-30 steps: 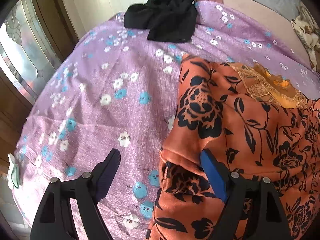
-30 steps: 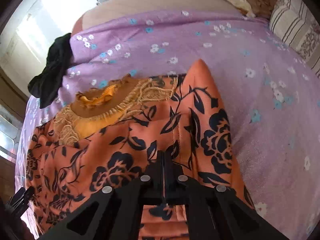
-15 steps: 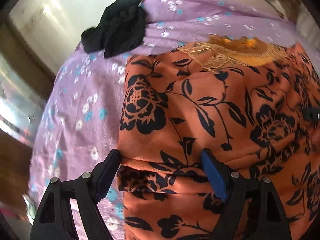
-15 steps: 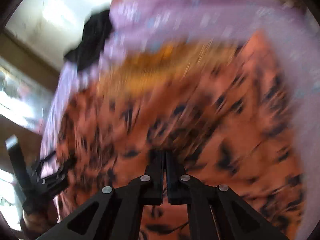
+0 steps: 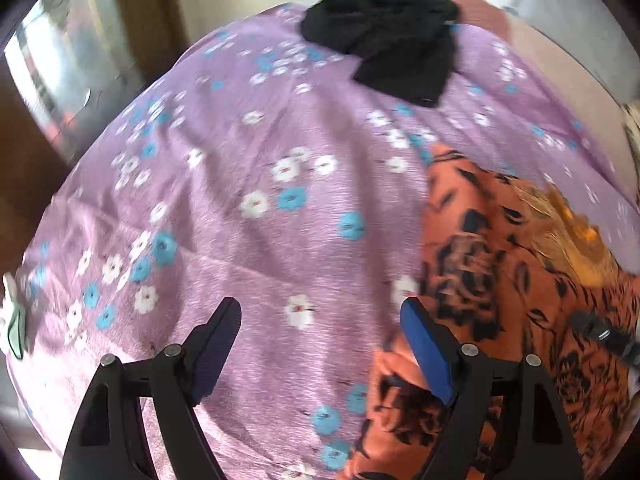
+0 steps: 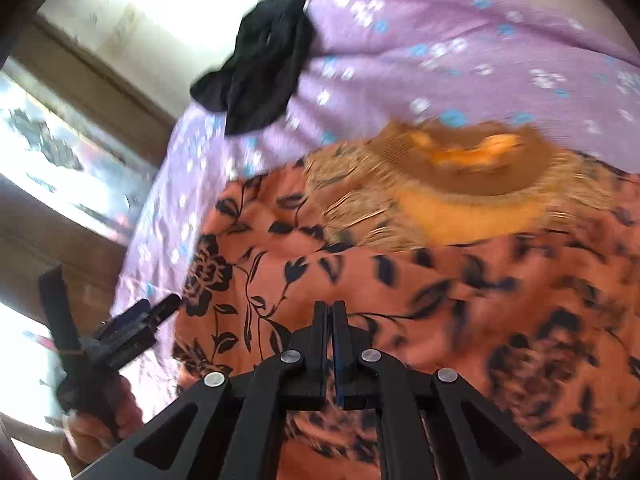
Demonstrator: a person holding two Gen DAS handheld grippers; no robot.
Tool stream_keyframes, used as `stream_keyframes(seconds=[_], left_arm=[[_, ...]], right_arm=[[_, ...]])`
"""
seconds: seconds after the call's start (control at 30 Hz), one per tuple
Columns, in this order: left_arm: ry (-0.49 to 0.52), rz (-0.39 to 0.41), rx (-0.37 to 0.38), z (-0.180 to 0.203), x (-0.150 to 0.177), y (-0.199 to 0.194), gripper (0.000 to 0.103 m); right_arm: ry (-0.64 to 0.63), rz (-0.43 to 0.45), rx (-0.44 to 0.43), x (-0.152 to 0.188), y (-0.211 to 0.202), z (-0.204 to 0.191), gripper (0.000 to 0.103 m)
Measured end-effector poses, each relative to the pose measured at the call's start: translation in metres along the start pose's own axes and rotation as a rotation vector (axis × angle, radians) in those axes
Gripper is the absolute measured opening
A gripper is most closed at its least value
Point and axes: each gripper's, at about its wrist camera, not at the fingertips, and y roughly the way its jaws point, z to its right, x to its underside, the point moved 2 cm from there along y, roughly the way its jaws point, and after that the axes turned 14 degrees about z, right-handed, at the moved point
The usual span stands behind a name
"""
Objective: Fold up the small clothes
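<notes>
Your orange floral garment [image 6: 400, 280] lies spread on the purple flowered sheet [image 5: 240, 200], embroidered neckline [image 6: 460, 184] pointing toward the far black cloth [image 5: 384, 52]. Your left gripper [image 5: 320, 332] is spread wide over bare sheet, gripping nothing; your right gripper [image 6: 330, 320] is clenched, though I can't tell if it's pinching fabric.

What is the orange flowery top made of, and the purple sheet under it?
The orange top looks like thin, smooth woven cloth, maybe rayon or polyester: it drapes in soft folds, with gold thread embroidery at the neck. The purple sheet looks like matte, cotton-like fabric, finely ribbed and creased. Neither is certain from looks.
</notes>
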Motion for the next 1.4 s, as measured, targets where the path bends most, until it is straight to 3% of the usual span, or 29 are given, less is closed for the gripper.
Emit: stream_keyframes(seconds=[0.07,0.2,0.3,0.37,0.43,0.47,0.5,0.6,0.67,0.77,0.93,1.07,1.17,1.27,1.4], left_arm=[[-0.014,0.002,-0.015,-0.005,0.000,0.000,0.082],[0.005,-0.013,0.017,0.006,0.004,0.004,0.082],[0.037,-0.040,0.038,0.018,0.009,0.012,0.081],[0.039,-0.040,0.043,0.020,0.009,0.013,0.080],[0.035,-0.039,0.068,0.022,0.008,0.013,0.065],[0.022,-0.046,0.099,0.024,0.009,0.014,0.049],[0.011,-0.052,0.119,0.026,0.009,0.015,0.033],[0.002,-0.058,0.140,0.031,0.012,0.014,0.006],[-0.020,-0.067,0.153,0.031,0.012,0.017,0.006],[-0.076,-0.096,0.212,0.028,0.010,0.025,0.004],[-0.141,-0.117,0.293,0.024,0.008,0.035,0.003],[-0.160,-0.097,0.274,0.017,0.008,0.029,0.000],[-0.150,-0.123,0.267,0.017,0.015,0.028,0.000],[-0.145,-0.132,0.265,0.010,0.021,0.027,0.000],[-0.133,-0.151,0.265,0.001,0.027,0.024,0.000]], right_arm=[[-0.030,-0.048,0.049,0.008,0.026,-0.002,0.005],[-0.025,-0.022,0.061,-0.004,0.043,-0.008,0.003],[-0.022,0.015,0.037,-0.016,0.042,-0.018,0.005],[-0.033,0.050,-0.028,-0.025,0.040,-0.034,0.005],[-0.024,0.070,-0.085,-0.032,0.041,-0.048,0.005],[-0.026,0.070,-0.099,-0.034,0.043,-0.055,0.005],[-0.033,0.061,-0.103,-0.034,0.049,-0.062,0.005],[-0.044,0.017,-0.073,-0.040,0.074,-0.075,0.005],[-0.026,-0.015,-0.043,-0.043,0.092,-0.076,0.005],[0.031,-0.040,-0.082,-0.043,0.118,-0.077,0.005],[0.035,-0.015,-0.083,-0.043,0.131,-0.085,0.005],[0.092,-0.023,-0.152,-0.041,0.131,-0.085,0.005],[0.110,-0.081,-0.213,-0.027,0.144,-0.094,0.005],[0.105,-0.049,-0.217,-0.018,0.142,-0.099,0.004],[0.181,-0.043,-0.298,-0.006,0.141,-0.090,0.005]])
